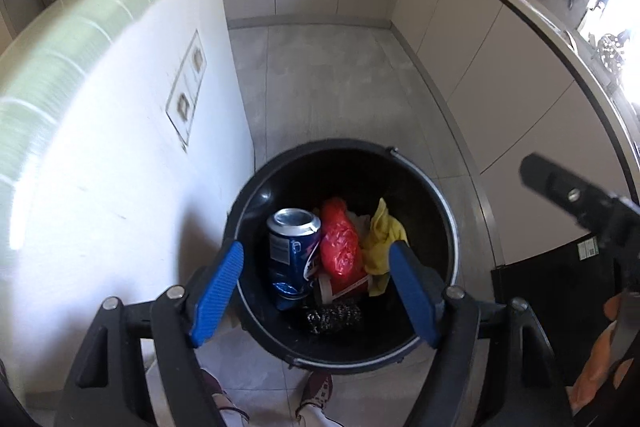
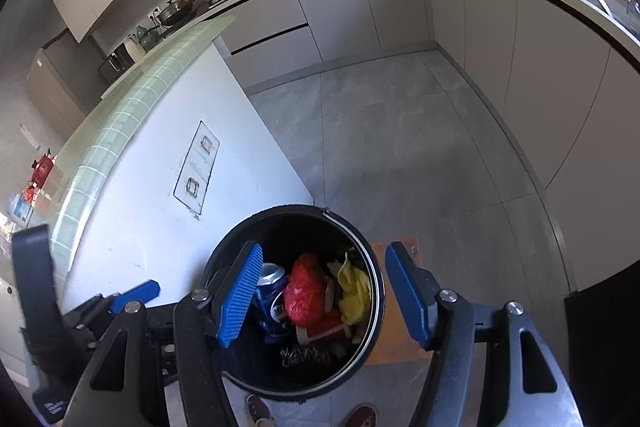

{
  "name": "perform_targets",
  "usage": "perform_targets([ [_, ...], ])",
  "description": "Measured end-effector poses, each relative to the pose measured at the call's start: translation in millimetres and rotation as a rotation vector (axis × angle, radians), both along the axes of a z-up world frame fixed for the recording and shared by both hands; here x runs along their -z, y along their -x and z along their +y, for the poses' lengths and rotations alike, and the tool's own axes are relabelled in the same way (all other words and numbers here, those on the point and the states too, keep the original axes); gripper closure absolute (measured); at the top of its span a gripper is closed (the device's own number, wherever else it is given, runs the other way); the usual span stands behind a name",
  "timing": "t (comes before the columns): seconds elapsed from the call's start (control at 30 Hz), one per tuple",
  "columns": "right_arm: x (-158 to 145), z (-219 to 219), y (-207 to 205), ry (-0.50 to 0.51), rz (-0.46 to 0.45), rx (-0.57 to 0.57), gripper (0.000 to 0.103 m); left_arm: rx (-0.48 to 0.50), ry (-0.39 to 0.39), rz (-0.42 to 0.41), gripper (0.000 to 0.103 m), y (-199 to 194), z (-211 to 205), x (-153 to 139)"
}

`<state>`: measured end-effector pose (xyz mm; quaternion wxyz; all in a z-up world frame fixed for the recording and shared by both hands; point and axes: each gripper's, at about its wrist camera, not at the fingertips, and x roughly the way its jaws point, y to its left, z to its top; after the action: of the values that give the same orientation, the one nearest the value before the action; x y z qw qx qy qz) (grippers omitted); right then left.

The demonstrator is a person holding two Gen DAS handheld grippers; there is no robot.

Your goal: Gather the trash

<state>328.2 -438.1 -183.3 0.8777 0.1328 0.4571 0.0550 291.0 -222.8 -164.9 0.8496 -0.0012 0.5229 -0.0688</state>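
Note:
A black round bin (image 1: 436,339) stands on the kitchen floor beside a white island wall; it also shows in the right wrist view (image 2: 372,331). Inside lie a blue drink can (image 1: 294,251) (image 2: 272,301), a red plastic bag (image 1: 340,247) (image 2: 304,291), a yellow cloth (image 1: 382,243) (image 2: 354,287), a red and white cup (image 2: 324,331) and a dark steel scourer (image 1: 334,317) (image 2: 304,355). My left gripper (image 1: 316,291) is open and empty above the bin. My right gripper (image 2: 326,291) is open and empty above it too.
The island with a green tiled top (image 2: 120,115) and wall sockets (image 2: 198,167) stands to the left. Grey cabinets (image 2: 520,75) run along the back and right. An orange mat (image 2: 400,307) lies by the bin. My shoes (image 1: 316,391) are below.

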Motion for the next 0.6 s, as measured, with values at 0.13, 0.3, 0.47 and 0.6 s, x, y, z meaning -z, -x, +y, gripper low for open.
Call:
perform_targets([
  [0.13, -5, 3, 13, -0.028, 0.033, -0.014, 0.037, -0.007, 0.010, -0.018, 0.026, 1, 10, -20],
  [0.3, -17, 17, 51, -0.027, 0.064, -0.022, 0.037, -0.002, 0.010, -0.078, 0.026, 32, 24, -62],
  [0.47, -31, 38, 102, -0.050, 0.090, -0.023, 0.037, 0.000, 0.007, -0.163, 0.026, 77, 53, -100],
  [0.6, -49, 73, 162, -0.031, 0.060, -0.043, 0.037, -0.002, 0.019, -0.217, 0.023, 123, 84, -119],
])
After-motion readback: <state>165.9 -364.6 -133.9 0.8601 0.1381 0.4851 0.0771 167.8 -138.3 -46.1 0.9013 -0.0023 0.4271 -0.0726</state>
